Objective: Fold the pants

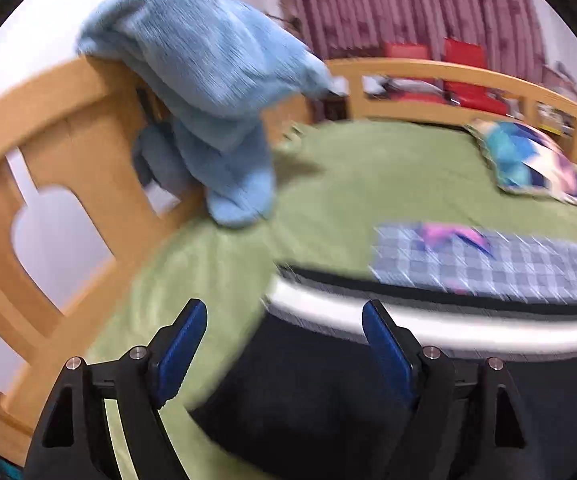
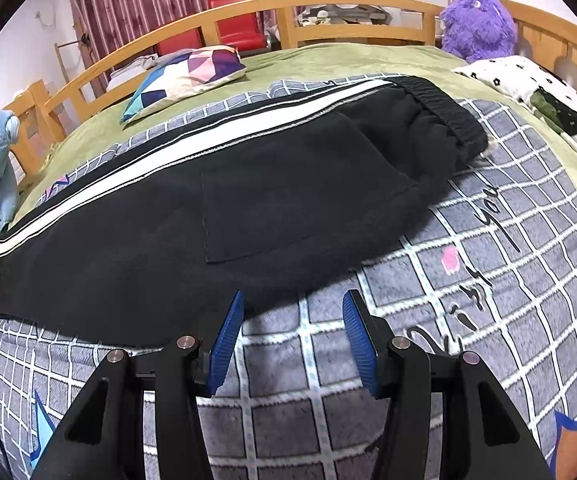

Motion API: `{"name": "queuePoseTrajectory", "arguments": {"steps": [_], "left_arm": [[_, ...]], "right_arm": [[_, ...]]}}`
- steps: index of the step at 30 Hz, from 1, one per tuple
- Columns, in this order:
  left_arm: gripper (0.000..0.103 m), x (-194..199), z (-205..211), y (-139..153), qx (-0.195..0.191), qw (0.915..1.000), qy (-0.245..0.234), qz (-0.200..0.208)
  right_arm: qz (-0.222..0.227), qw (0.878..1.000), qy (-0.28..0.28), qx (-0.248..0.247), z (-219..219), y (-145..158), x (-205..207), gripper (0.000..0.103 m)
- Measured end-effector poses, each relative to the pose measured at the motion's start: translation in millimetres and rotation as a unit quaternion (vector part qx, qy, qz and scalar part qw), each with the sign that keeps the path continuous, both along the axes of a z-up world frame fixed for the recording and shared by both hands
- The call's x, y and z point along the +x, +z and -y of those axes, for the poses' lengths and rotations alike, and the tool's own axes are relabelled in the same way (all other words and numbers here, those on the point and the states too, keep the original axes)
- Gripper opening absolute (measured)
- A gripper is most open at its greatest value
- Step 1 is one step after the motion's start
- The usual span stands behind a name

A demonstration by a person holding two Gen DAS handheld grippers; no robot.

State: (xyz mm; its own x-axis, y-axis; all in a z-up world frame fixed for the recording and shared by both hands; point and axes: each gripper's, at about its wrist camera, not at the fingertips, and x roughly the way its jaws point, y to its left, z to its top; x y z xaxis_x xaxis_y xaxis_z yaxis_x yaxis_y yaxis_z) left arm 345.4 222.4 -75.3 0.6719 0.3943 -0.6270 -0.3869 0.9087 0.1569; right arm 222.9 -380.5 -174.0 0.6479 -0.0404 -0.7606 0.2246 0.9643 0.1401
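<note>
Black pants (image 2: 216, 200) lie flat across the checked blanket (image 2: 488, 280) on the bed.
White side stripe along the far edge, elastic waistband far right; left gripper (image 1: 284, 344) and right gripper (image 2: 293, 334) both gape, holding nothing.

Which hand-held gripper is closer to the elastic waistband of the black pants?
Right. The right hand-held gripper hovers open beside the pants, with the waistband ahead of it. The left hand-held gripper is open over the leg end, waistband out of its view.
</note>
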Motion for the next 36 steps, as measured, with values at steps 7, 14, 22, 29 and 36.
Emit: {"name": "queuePoseTrajectory", "arguments": {"steps": [7, 14, 22, 29, 36], "left_arm": [[0.079, -95.3, 22.7, -75.5, -0.232, 0.9693, -0.078, -0.021], [0.08, -98.1, -0.5, -122.3, -0.344, 0.9363, -0.066, -0.02], [0.081, -58.6, -36.6, -136.9, -0.424, 0.9046, -0.005, 0.043], [0.013, -32.6, -53.6, -134.5, -0.396, 0.9159, 0.057, 0.033], [0.011, -79.2, -45.9, -52.3, -0.364, 0.9297, -0.012, 0.055]], "right_arm": [[0.001, 0.999, -0.029, 0.016, 36.3, 3.6, -14.3, 0.058], [0.018, 0.995, -0.051, 0.084, 80.3, -4.7, 11.8, 0.065], [0.027, 0.979, -0.082, 0.184, 119.4, -33.5, 89.1, 0.066], [0.01, 0.975, -0.106, 0.194, 137.5, -28.2, 131.1, 0.019], [0.08, 0.982, -0.067, 0.159, 129.1, 75.8, 70.1, 0.012]]}}
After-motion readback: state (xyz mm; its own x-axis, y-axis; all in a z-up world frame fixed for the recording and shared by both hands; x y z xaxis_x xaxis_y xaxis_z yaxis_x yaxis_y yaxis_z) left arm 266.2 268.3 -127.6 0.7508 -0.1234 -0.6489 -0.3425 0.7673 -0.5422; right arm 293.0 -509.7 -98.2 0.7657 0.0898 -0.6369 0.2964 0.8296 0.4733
